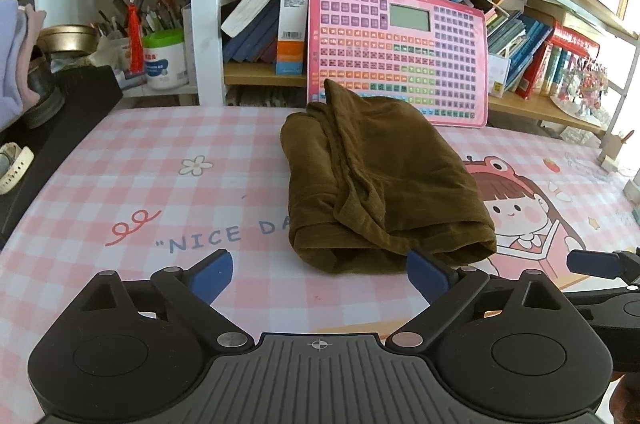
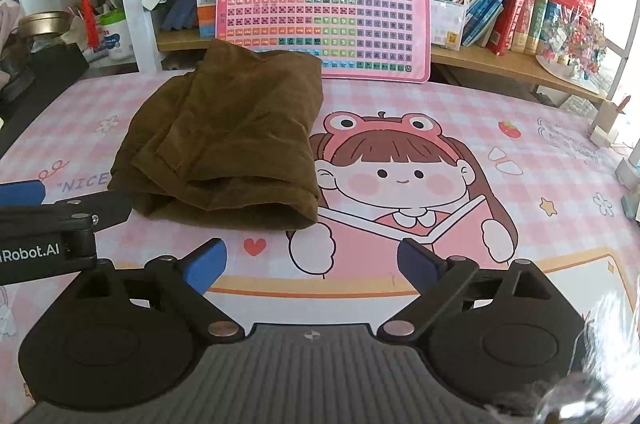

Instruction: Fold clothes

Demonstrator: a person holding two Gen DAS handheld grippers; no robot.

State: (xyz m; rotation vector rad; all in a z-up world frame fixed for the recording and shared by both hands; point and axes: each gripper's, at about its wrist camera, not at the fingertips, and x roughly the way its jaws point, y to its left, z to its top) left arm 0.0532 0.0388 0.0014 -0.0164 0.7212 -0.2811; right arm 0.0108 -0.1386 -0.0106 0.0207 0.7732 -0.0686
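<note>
Brown garment (image 1: 380, 184) lies folded in bundle on pink checked desk mat (image 1: 140, 184), hiding part of printed "NICE DAY" lettering. Left gripper (image 1: 320, 276) and right gripper (image 2: 312, 264) both spread wide, empty, just short of bundle's near edge. Pink keyboard toy (image 1: 400, 48) behind, bottom edge partly hidden by cloth.

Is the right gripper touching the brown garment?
Apart. The right wrist view shows the right gripper open, with bare patterned mat between its blue fingertips and the brown garment.
</note>
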